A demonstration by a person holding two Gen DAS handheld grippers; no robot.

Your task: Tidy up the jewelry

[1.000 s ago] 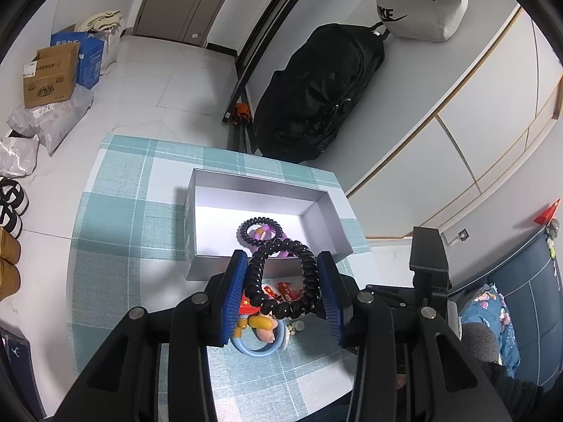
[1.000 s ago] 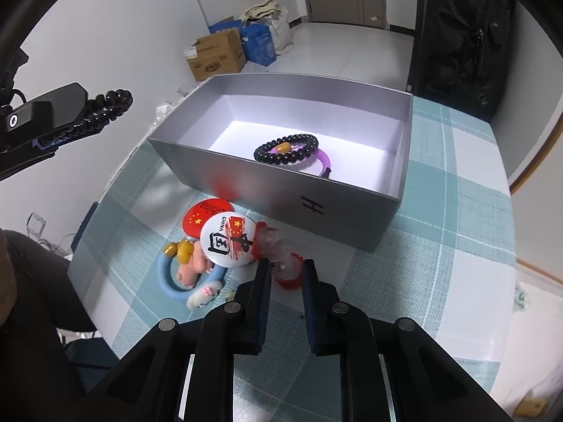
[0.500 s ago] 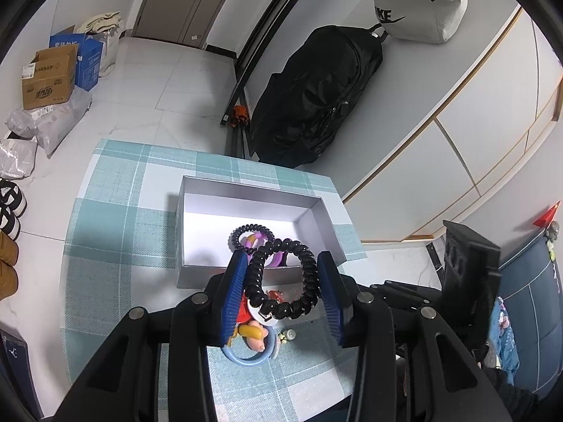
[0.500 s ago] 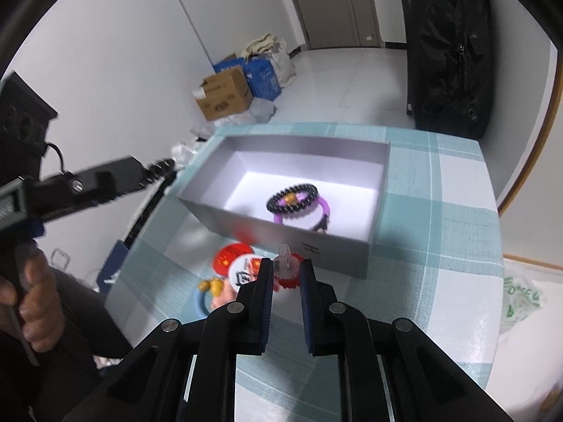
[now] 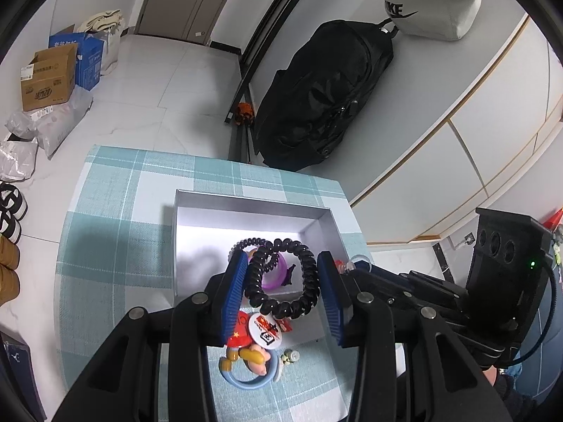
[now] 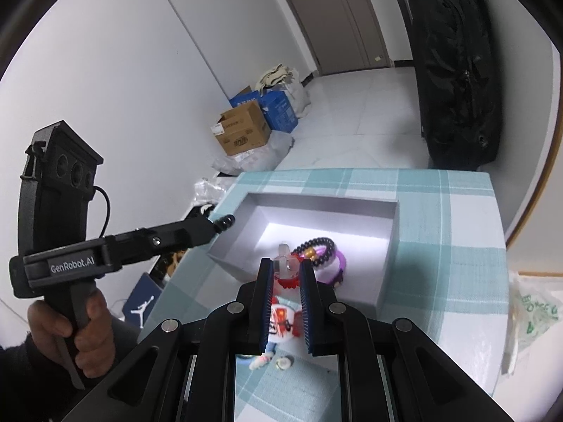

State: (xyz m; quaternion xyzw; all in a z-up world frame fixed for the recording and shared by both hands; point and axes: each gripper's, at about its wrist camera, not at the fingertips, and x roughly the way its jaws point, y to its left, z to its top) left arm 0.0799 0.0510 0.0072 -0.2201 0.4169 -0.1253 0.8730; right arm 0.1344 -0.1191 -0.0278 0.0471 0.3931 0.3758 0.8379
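My left gripper (image 5: 281,274) is shut on a black coiled hair tie (image 5: 281,277), held above the near wall of the open grey box (image 5: 246,207). My right gripper (image 6: 285,274) is shut on a clear and red charm (image 6: 286,270), held above the box's near edge (image 6: 228,263). A black bead bracelet (image 6: 316,246) and a purple band (image 6: 337,263) lie inside the box. Two round badges (image 5: 264,327) and a blue ring with a pink figure (image 5: 251,369) lie on the checked cloth in front of the box.
The box sits on a teal and white checked tablecloth (image 5: 116,228). A black bag (image 5: 316,98) leans on the wall behind the table. Cardboard boxes (image 5: 49,77) stand on the floor at far left. A plastic bag (image 6: 531,309) lies right of the table.
Both grippers have risen and pulled back, so the table and box look smaller. The right gripper has lifted the clear and red charm off the cloth, above the box's near edge.
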